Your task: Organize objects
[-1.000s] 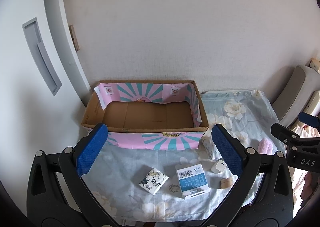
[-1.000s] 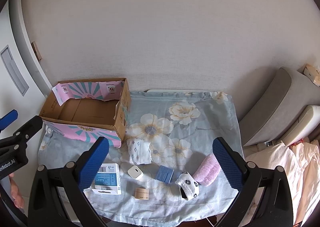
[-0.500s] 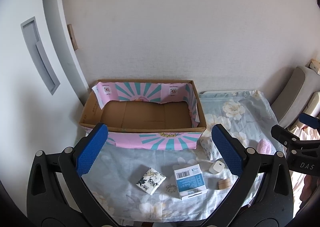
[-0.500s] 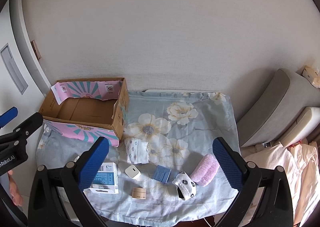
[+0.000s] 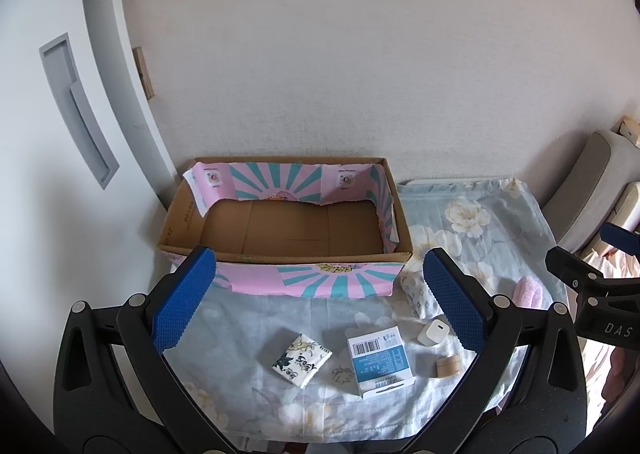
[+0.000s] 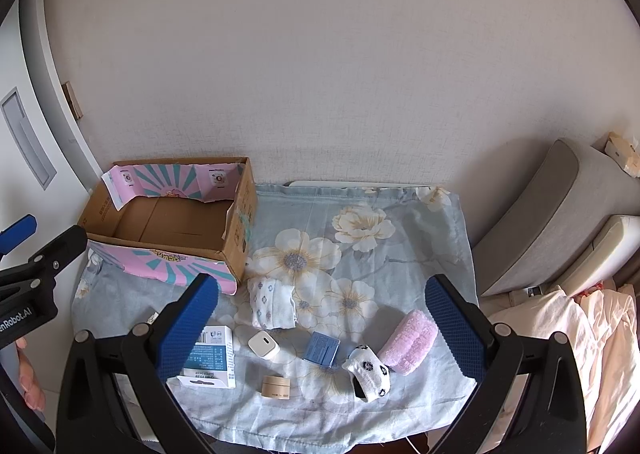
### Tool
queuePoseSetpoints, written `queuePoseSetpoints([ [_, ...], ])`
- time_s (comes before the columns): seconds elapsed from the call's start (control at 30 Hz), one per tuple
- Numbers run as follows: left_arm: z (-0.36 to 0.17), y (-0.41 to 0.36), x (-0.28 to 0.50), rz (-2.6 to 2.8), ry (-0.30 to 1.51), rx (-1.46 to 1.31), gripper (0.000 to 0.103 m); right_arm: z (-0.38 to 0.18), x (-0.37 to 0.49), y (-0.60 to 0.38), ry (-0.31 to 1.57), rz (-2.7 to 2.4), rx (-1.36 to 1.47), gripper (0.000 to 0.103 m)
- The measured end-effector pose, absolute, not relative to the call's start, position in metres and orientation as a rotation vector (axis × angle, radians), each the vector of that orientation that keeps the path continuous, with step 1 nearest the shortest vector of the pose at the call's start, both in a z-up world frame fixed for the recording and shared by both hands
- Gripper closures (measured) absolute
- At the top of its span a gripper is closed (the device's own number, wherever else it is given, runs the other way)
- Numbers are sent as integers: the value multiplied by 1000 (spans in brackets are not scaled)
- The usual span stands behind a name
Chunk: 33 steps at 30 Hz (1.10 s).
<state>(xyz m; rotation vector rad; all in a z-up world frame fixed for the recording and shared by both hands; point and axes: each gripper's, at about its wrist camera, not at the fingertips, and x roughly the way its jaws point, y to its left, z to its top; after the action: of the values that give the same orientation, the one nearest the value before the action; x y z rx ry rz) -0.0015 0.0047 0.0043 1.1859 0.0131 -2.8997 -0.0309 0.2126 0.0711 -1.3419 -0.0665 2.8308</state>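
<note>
Cardboard box point(image 5: 288, 221) sits at the far left of the cloth-covered counter point(image 6: 400, 254), against the wall, open at the top with a pink and teal sunburst lining and nothing visible inside; its front flap folds down onto the floral cloth. Left gripper point(image 5: 318, 294) hovers in front of the box with its blue fingers point(image 5: 182, 302) spread wide and holding nothing. Below it, near the counter's front edge, lies a small printed tissue pack point(image 5: 302, 360), and just to its right a blue-and-white carton point(image 5: 378, 360) lying flat with a barcode facing up. Further right come a white charger cube point(image 5: 434, 332) and, nearer the edge, a short tan jar point(image 5: 448, 366), the two close together but apart. A folded white patterned cloth point(image 6: 272, 304) lies just beside the box's right front corner. Right gripper point(image 6: 320, 328) hangs over the middle of the counter, its fingers point(image 6: 454, 328) also wide apart and empty. Between them, in the right wrist view, a small blue box point(image 6: 321, 348) lies to the right of the charger cube, then a white sock with black spots point(image 6: 368, 374), bunched up and touching a rolled pink towel point(image 6: 408, 342) at the right. All of these things rest on the cloth outside the cardboard box. Beyond the counter's right edge are grey cushions point(image 6: 552, 213) and pale bedding point(image 6: 592, 338).
</note>
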Motion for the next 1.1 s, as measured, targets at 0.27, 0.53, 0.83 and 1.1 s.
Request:
queuePoseSetpoints([
  [0.27, 3, 5, 0, -2891, 2, 1193, 0, 72, -30, 214, -61, 2826, -1334, 0],
  [0.53, 9, 2, 1, -2914, 47, 1170, 0, 77, -28, 214, -82, 2839, -1320, 0],
  [0.83, 12, 4, 1, -2913, 46, 1159, 0, 77, -26, 215, -72, 2838, -1315, 0],
  [1.1, 11, 7, 0, -2909, 24, 1158, 0, 78, -25, 217, -60, 2833, -1314, 0],
])
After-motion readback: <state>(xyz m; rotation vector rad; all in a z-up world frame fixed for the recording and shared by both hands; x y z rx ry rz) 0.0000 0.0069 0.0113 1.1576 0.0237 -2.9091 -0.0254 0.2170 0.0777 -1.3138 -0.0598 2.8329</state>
